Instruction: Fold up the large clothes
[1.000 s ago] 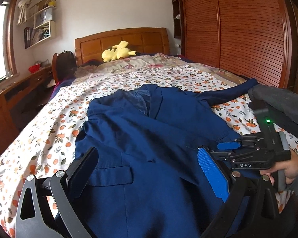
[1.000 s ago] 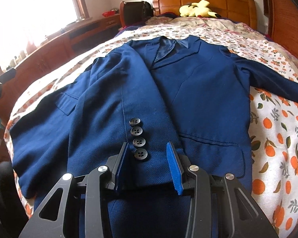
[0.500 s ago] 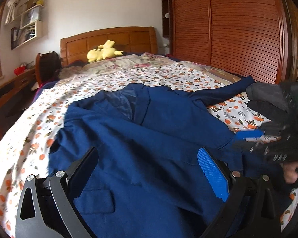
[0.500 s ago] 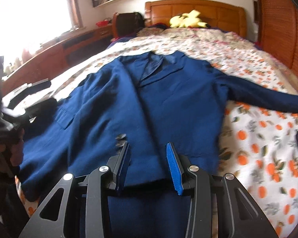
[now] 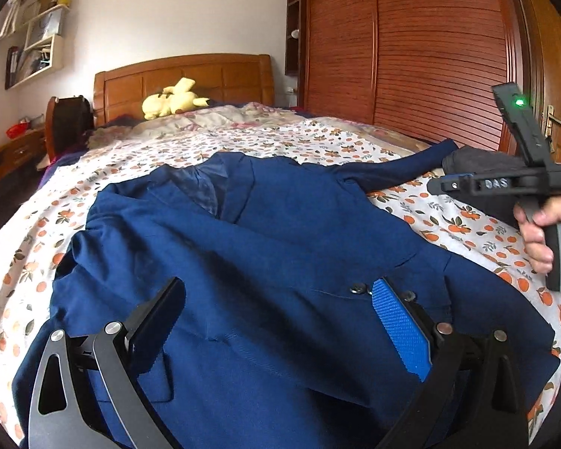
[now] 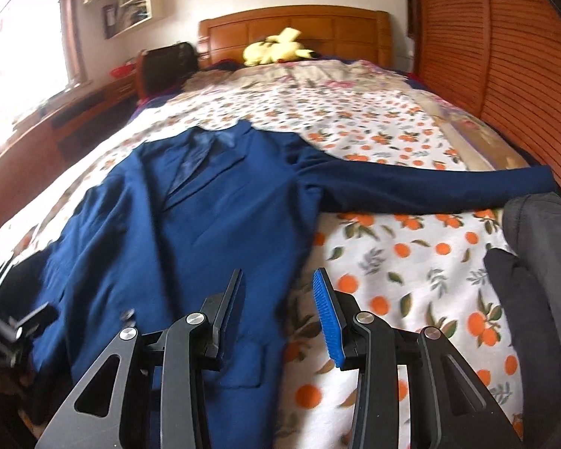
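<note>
A navy blue suit jacket lies face up on the bed, collar toward the headboard. One sleeve stretches out to the right; the other is folded over the front, its cuff buttons showing. My left gripper hovers open over the jacket's lower front, with nothing between its fingers. My right gripper is open and empty above the jacket's right edge, where cloth meets sheet. A hand holds the right gripper up at the right of the left wrist view.
The bed has an orange-patterned sheet and a wooden headboard with a yellow plush toy. A dark grey garment lies at the right edge. A slatted wardrobe runs along the right, a desk along the left.
My right gripper moved right and up, from over the cuff buttons to the jacket's right edge. My left gripper sank lower over the jacket and shifted sideways.
</note>
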`<state>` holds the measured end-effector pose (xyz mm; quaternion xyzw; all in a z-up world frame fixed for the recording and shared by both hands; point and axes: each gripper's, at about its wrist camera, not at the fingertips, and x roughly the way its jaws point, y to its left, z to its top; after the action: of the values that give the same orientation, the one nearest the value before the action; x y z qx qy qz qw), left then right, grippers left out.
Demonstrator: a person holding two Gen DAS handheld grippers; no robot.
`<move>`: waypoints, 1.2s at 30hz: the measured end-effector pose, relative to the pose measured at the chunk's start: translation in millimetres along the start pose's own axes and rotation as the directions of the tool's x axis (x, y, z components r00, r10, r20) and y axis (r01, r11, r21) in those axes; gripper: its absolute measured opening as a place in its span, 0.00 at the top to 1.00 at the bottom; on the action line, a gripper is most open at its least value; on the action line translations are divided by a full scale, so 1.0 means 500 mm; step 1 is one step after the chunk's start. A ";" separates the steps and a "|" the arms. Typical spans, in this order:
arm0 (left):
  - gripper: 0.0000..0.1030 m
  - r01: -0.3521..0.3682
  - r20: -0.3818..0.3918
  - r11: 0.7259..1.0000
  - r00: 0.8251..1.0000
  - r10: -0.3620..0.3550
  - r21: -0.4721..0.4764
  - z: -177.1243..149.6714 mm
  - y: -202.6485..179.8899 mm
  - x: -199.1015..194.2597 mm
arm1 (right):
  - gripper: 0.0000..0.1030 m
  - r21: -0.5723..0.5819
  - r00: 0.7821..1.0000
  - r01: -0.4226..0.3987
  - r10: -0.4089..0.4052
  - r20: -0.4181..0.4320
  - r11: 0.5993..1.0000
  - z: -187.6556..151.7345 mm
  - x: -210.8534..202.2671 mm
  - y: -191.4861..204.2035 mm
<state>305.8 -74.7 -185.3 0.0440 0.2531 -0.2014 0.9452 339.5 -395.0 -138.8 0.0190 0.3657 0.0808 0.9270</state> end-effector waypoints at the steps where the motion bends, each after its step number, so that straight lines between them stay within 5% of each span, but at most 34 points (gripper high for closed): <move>1: 0.02 -0.001 0.004 1.000 1.000 0.001 -0.006 -0.001 0.002 -0.002 | 0.65 0.012 1.000 0.010 -0.010 -0.001 1.000 0.006 0.006 -0.010; 7: 0.02 -0.017 0.044 0.999 0.999 0.019 -0.051 -0.005 0.019 -0.018 | 0.51 0.085 0.996 0.081 -0.078 -0.039 0.993 0.053 0.071 -0.081; 16: 0.02 -0.048 0.101 0.994 0.993 0.058 -0.099 -0.002 0.037 -0.042 | 0.49 0.186 0.987 0.149 -0.134 -0.091 0.971 0.122 0.192 -0.170; 20: 0.02 -0.045 0.107 0.994 0.993 0.055 -0.096 -0.001 0.037 -0.045 | 0.32 0.256 0.981 0.185 -0.161 -0.112 0.949 0.135 0.243 -0.207; 34: 0.02 -0.036 0.094 0.996 0.995 0.044 -0.083 -0.001 0.030 -0.040 | 0.27 0.369 0.954 0.286 -0.227 -0.195 0.884 0.133 0.322 -0.280; 36: 0.02 -0.036 0.094 0.996 0.995 0.043 -0.083 -0.002 0.030 -0.041 | 0.34 0.364 0.952 0.296 -0.240 -0.191 0.883 0.139 0.326 -0.282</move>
<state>295.4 -53.5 -176.3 0.0010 0.2146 -0.1742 0.9610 523.3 -505.5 -211.4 0.1457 0.4379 -0.1214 0.8788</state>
